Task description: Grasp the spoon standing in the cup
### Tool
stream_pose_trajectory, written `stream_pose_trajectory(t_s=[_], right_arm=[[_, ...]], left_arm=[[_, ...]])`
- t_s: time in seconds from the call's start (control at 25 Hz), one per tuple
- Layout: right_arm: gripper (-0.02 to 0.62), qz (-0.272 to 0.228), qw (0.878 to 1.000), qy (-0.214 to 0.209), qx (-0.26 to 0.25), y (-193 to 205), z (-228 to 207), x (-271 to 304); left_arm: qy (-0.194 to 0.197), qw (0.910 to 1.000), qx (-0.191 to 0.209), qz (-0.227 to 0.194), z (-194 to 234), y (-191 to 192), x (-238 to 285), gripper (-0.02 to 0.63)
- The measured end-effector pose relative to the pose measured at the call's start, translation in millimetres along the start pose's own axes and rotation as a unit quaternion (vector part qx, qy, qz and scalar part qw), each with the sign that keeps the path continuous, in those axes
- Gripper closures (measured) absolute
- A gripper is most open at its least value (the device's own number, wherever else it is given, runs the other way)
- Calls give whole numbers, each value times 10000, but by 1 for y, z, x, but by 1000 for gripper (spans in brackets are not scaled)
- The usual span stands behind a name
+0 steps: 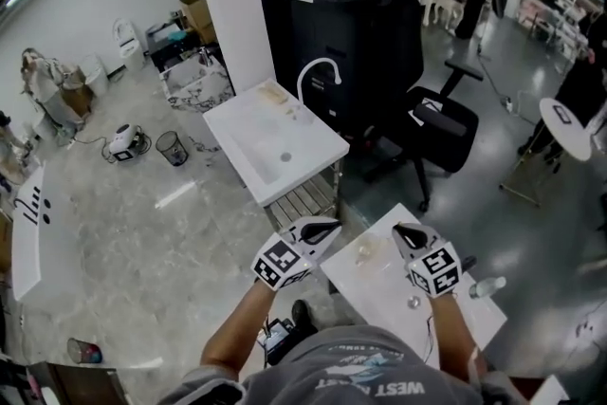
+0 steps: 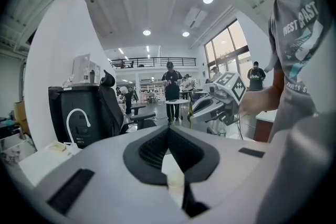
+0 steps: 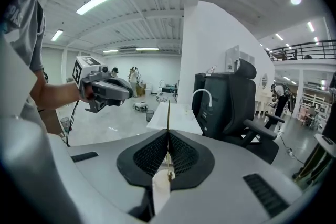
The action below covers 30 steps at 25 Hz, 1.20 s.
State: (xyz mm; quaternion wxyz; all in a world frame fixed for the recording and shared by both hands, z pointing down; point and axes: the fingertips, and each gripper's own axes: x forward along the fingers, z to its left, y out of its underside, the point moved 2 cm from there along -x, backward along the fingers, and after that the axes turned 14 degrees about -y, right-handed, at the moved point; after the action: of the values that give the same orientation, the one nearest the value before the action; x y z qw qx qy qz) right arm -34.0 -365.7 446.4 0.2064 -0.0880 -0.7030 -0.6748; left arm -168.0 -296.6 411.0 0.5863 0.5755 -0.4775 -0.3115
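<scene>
Head view: the left gripper [image 1: 327, 226] and right gripper [image 1: 403, 230] hung above the small white table [image 1: 356, 289], with the clear glass cup [image 1: 365, 250] down between them. Left gripper view: its jaws were together, nothing in them. Right gripper view: jaws pinched tight on the thin gold-coloured metal spoon [image 3: 168, 115], which was out of the cup. With so slim a stem, any wrist roll could pivot it or slip it free, I reckoned.

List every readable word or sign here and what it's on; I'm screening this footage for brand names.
"WEST": grey T-shirt, head view; the line above it is blurred.
"EST", "AST": same shirt, left gripper view, cut off; smaller print unreadable.
No words on the cubes of the left gripper and right gripper: marker patterns only.
</scene>
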Motion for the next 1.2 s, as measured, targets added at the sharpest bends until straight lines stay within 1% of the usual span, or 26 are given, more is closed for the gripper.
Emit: stream_pose_trajectory(t_s=[0.08, 0.2, 0.36, 0.6, 0.8, 1.2], right_arm=[[561, -54, 9999, 16, -133, -9, 5, -4], [561, -77, 9998, 55, -200, -14, 14, -13], [561, -185, 9990, 18, -396, -34, 25, -18], [561, -292, 9970, 40, -709, -56, 47, -26], [561, -351, 9951, 47, -919, -72, 56, -32], [561, -411, 9935, 108, -1055, -78, 55, -38]], left_arm=[[-20, 10000, 47, -78, -3, -5, -4, 604], [-2, 9998, 132, -180, -9, -12, -8, 604], [-104, 9992, 183, -342, -6, -30, -14, 604], [-198, 9984, 235, -472, -6, -40, -26, 604], [-224, 9978, 286, -562, -5, -50, -31, 604], [-165, 9977, 362, -555, -7, -53, -23, 604]])
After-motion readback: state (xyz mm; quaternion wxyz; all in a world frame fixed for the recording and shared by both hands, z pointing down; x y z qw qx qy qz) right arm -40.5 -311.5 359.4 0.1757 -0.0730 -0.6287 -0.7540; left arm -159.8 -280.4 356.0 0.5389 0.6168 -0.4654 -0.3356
